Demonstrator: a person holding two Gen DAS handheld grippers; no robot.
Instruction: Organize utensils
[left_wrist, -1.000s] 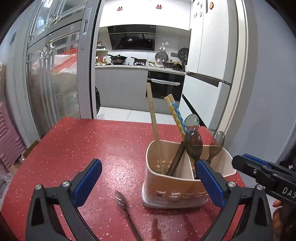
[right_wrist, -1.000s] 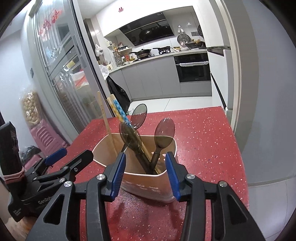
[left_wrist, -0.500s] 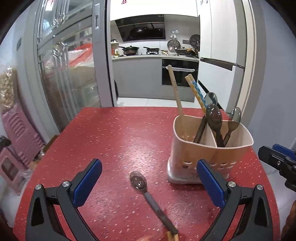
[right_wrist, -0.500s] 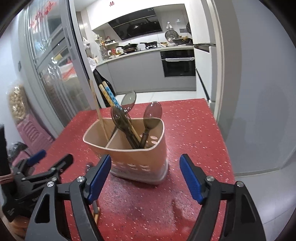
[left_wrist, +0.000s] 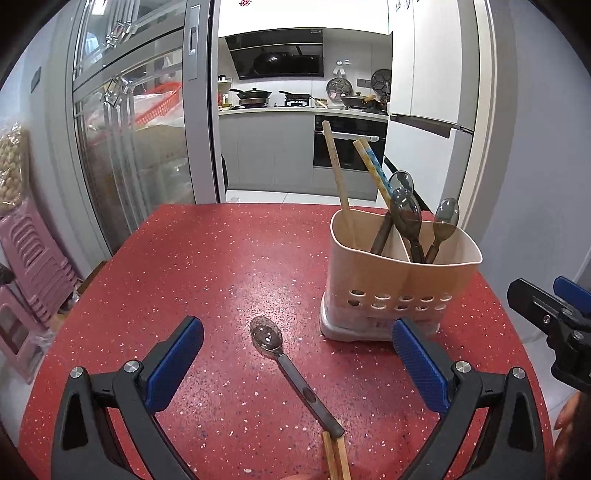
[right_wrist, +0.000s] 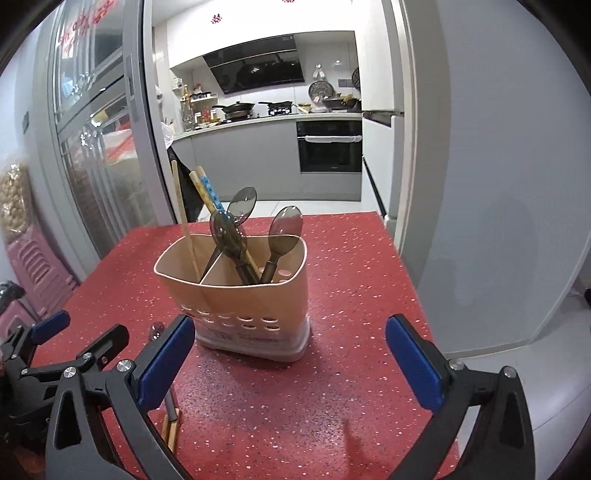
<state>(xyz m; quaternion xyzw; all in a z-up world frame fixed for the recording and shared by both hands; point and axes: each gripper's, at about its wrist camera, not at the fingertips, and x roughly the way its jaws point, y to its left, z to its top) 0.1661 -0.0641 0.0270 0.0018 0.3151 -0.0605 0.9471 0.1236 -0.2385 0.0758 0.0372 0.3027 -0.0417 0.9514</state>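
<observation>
Beige two-compartment utensil holder (left_wrist: 400, 275), upright

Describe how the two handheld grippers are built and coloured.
The left gripper and right gripper match: black triangular cut-out frames with silver screws, each finger faced with a ribbed blue pad. No cables or sleeves show.
</observation>
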